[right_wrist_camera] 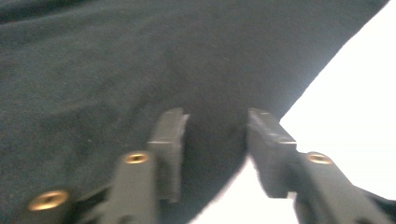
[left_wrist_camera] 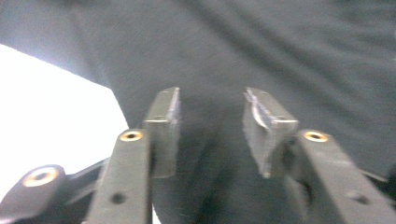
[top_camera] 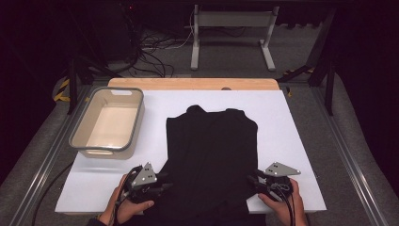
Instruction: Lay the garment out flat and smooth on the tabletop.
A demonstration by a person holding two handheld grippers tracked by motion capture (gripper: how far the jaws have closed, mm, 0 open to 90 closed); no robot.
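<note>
Shirt: black shirt lies flat on the white table
Left tool: open at its left edge; holds nothing
Right tool: open at its right edge; holds nothing

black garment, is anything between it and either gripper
Nothing visible. The left gripper and right gripper sit at the near corners of the black garment, jaws open right over the cloth. The grey basin stands off to the left.
</note>
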